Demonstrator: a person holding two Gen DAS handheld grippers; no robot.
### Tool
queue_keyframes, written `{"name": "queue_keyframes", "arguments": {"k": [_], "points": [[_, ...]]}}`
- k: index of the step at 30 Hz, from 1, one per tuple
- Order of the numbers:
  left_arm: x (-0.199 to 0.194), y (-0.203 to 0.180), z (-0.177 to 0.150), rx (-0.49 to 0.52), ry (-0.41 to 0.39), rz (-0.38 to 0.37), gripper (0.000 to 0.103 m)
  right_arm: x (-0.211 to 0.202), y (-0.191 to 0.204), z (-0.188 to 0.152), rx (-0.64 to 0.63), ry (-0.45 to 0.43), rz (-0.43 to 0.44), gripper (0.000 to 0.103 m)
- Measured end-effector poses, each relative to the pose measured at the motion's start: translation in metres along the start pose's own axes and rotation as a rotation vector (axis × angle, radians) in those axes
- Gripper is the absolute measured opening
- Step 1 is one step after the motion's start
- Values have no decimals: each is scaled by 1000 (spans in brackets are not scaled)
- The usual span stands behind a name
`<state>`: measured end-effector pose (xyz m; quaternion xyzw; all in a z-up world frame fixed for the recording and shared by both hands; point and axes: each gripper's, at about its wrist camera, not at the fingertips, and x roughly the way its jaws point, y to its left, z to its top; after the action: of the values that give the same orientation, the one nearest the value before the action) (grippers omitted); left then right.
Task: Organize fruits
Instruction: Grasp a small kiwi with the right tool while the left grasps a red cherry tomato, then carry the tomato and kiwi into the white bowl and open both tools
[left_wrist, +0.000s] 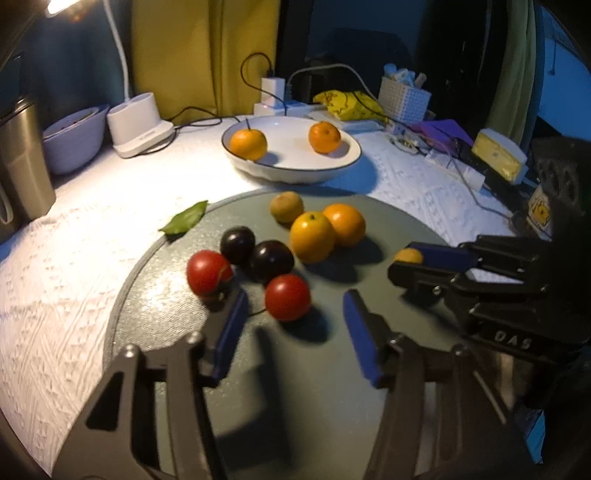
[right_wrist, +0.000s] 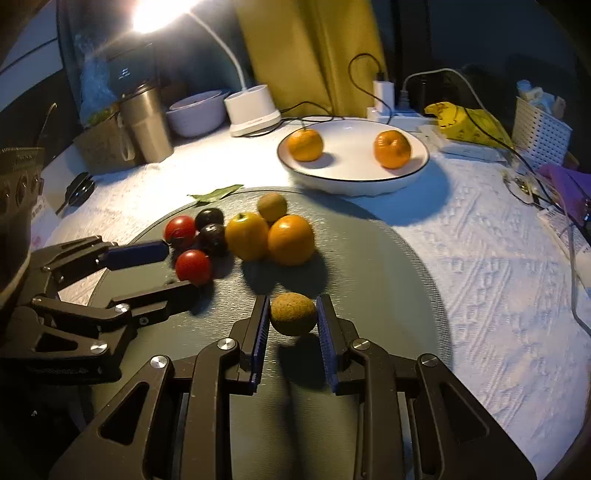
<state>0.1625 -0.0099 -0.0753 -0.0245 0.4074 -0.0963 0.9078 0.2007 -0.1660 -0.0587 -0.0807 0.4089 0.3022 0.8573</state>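
Both tongs over mat (right_wrist: 369, 258); right tongs (right_wrist: 292, 321) grip kiwi (right_wrist: 293, 314).

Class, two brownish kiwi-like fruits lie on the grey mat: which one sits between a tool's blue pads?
The nearer kiwi, alone between the right tool pads. The other kiwi sits farther back, beside the oranges, ungripped.

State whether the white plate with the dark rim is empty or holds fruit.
Holds fruit: two round orange tangerines sit apart inside the white plate with the dark rim.
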Motion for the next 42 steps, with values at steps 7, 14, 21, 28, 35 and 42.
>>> {"name": "queue_keyframes", "arguments": {"k": [7, 14, 21, 28, 35, 42], "points": [[10, -3, 3, 13, 30, 18, 29, -2, -8, 0, 13, -8, 2, 28], [9, -6, 5, 14, 32, -1, 28, -5, -12, 6, 14, -20, 1, 28], [-1, -4, 15, 12, 7, -9, 28, -6, -16, 15, 15, -35, -1, 28], [-5, -1, 30, 18, -21, -12, 28, -5, -20, 28, 9, -47, -1, 28], [-2, 4, 46, 20, -37, -11, 28, -2, -25, 42, 8, -61, -6, 28], [5, 11, 62, 26, -50, -13, 28, 5, -32, 56, 10, -69, -13, 28]]}}
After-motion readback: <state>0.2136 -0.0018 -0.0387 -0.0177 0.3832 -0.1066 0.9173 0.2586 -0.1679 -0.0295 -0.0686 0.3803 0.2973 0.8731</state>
